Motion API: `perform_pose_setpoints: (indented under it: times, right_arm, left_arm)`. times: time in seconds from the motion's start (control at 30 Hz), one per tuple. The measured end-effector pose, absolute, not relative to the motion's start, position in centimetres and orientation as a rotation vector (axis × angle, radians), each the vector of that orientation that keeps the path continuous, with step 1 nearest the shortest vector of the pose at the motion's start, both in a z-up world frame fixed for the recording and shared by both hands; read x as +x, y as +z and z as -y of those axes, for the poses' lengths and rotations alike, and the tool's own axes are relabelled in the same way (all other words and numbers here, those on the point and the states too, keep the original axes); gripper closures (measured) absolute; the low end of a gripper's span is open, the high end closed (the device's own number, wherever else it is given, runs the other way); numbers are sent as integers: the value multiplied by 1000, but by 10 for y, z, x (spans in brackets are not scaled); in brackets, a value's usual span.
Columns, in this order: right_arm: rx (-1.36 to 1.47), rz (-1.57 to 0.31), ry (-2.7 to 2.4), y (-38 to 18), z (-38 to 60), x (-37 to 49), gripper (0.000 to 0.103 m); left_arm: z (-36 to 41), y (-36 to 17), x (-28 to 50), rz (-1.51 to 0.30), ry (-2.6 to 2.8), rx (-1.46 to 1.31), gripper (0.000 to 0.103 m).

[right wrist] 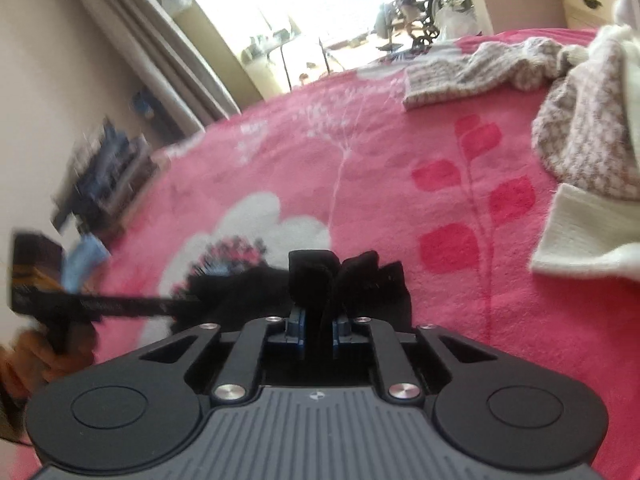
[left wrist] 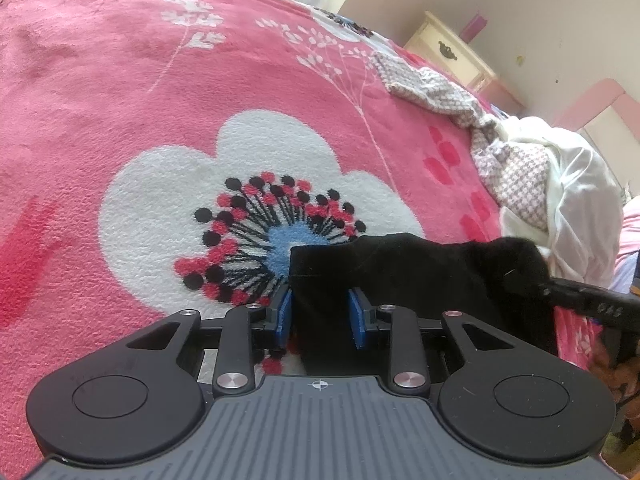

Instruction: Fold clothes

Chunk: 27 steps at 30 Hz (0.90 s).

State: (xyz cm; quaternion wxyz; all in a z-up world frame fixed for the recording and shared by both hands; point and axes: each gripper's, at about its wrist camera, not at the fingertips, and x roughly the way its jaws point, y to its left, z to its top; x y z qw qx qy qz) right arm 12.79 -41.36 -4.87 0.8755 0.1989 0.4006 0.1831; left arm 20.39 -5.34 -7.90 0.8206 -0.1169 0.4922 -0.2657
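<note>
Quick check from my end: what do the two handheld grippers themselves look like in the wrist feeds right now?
Both match. The left gripper and right gripper each have a grey ribbed body with a small crosshair mark, flanked by two round black discs. Black linkage arms with silver pivot pins carry blue finger pads. No cables show. In the right wrist view a hand is blurred; any sleeve is unclear.

black garment [left wrist: 420,268]: 1 | patterned garments [left wrist: 516,184]: 2 | white garment [left wrist: 576,200]: 1 | blanket [left wrist: 120,100]: 1
</note>
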Motion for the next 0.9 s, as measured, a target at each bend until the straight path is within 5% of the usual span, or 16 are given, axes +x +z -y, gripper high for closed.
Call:
perform_pose_setpoints:
  times: [0.3, 0.37, 0.47, 0.9]
  right_arm:
    - [618, -816, 320, -44, 451, 109, 87]
    - [648, -818, 295, -45, 460, 103, 66]
    - [693, -820, 256, -47, 473, 93, 54]
    - [945, -1043, 166, -70, 490, -53, 50]
  left_arm:
    - [48, -78, 200, -1063, -553, -269, 73]
    - [46, -75, 197, -1063, -545, -261, 73]
    - [41, -64, 187, -1042, -543, -228, 72]
    - [107, -14, 58, -871, -1059, 210, 72]
